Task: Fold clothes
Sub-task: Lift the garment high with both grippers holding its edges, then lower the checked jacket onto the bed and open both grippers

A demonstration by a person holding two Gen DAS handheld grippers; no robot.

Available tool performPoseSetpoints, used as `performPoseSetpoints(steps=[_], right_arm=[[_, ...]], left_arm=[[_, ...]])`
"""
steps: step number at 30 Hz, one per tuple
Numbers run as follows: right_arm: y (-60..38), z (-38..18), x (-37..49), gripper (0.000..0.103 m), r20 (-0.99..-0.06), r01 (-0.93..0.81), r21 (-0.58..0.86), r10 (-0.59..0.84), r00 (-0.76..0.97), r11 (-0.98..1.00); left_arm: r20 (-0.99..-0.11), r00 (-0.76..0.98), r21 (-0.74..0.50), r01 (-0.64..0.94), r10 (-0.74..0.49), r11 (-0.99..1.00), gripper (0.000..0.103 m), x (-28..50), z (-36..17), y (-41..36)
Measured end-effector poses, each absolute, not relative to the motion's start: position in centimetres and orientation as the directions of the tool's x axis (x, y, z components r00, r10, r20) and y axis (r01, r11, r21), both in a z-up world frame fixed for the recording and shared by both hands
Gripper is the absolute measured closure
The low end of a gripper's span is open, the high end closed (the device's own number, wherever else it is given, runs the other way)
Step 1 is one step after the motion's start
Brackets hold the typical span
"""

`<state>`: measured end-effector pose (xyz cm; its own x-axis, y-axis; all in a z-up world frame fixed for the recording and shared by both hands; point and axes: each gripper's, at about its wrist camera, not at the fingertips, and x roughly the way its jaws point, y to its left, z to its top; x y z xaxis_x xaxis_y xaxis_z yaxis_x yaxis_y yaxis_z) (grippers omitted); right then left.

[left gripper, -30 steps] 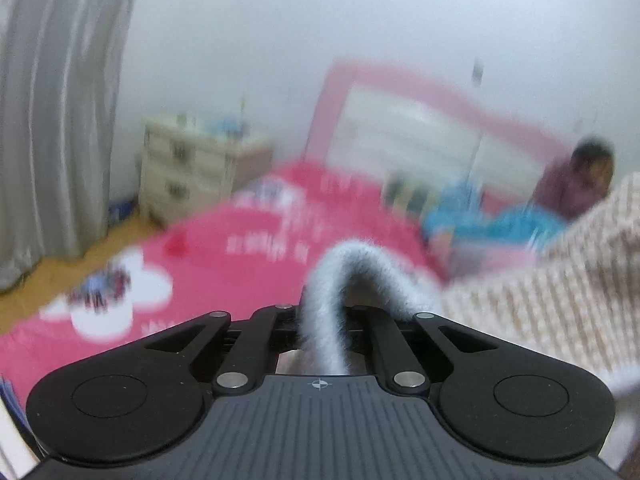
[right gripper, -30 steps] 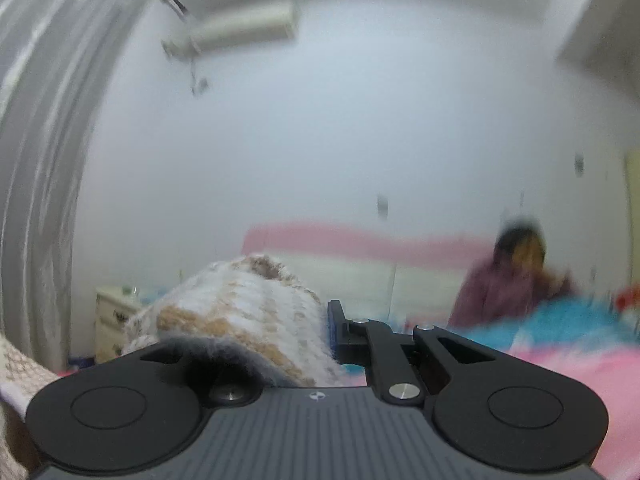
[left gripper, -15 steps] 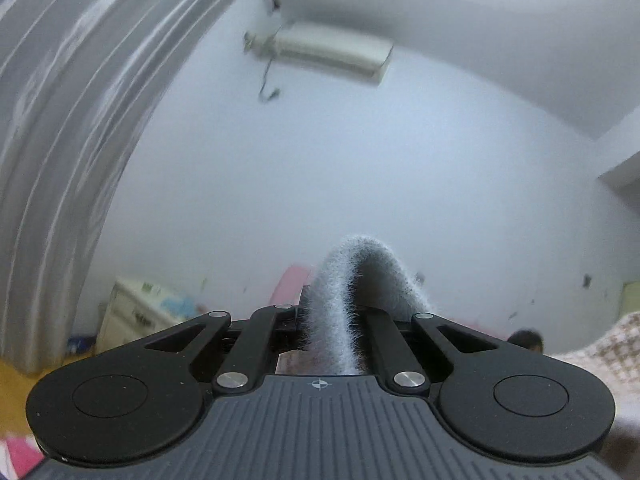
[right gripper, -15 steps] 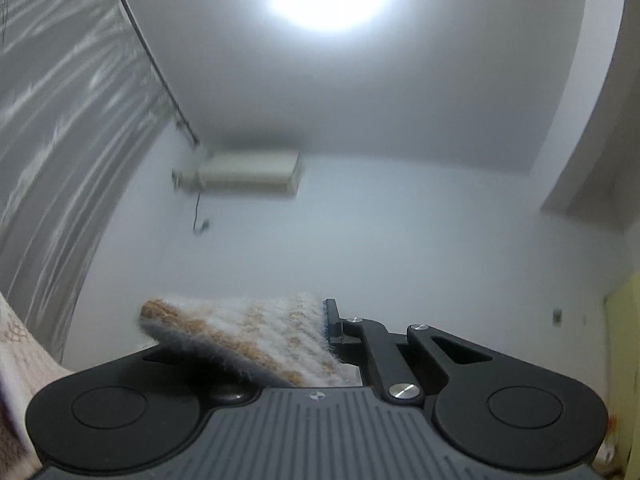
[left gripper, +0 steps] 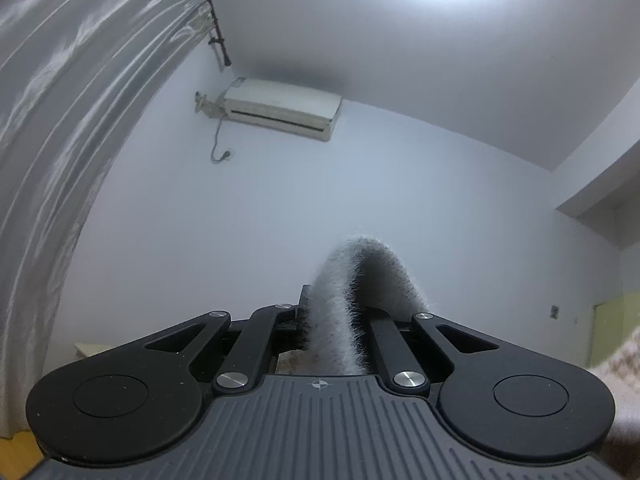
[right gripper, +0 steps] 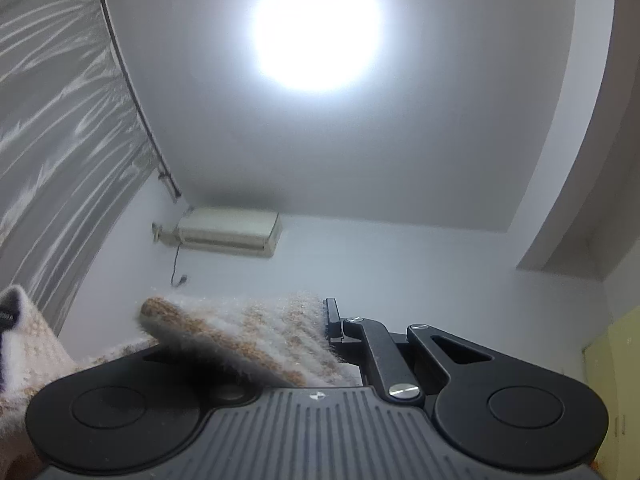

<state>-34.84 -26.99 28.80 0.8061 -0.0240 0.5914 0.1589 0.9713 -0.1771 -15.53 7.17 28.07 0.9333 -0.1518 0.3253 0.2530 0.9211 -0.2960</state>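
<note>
While both cameras tilt up toward the ceiling, each gripper is clamped on the same fuzzy knit garment. The left gripper [left gripper: 336,320] has its fingers closed tight on a grey-white furry edge of the sweater [left gripper: 360,280], which arches up out of the fingers and drops off to the right. The right gripper [right gripper: 320,332] grips a cream-and-tan patterned fold of the sweater [right gripper: 256,328], the cloth draping left over that side of the gripper and hiding the left finger. More of the knit hangs at the left edge of the right view. An air conditioner [left gripper: 280,108], a grey curtain [left gripper: 80,120] and a bright ceiling lamp [right gripper: 316,28] fill the background.
</note>
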Motion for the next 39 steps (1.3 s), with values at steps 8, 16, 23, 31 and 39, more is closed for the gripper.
performPoseSetpoints(steps=[8,16,23,31,39], right_arm=[[-28.1,21.7,-29.3,0.098,0.408,0.113,-0.196,-0.023,0.913,0.974],[-30.7,15.1,-15.7,0.098,0.187,0.078,-0.141,-0.051,0.981,0.987],[-31.0,10.9,-2.2,0.098,0.052,0.086,-0.129,-0.080,0.995,0.988],[-30.6,-0.1,14.6,0.090,-0.313,0.080,-0.158,-0.127,0.941,0.984],[-30.6,-11.5,18.7,0.059,-0.656,-0.005,-0.210,-0.137,0.742,0.978]], left_arm=[[0.271,0.957,-0.198,0.156,-0.099,0.968,0.099,-12.4,22.7,5.4],[0.058,0.998,-0.164,0.049,-0.040,0.985,0.099,-0.8,16.6,3.6],[-0.097,0.994,-0.083,-0.050,0.041,0.995,0.099,11.2,11.5,1.4],[-0.467,0.877,0.126,-0.059,0.111,0.990,0.075,23.2,-0.2,-2.4],[-0.635,0.755,0.291,0.037,0.164,0.956,0.057,23.3,-8.8,-3.8]])
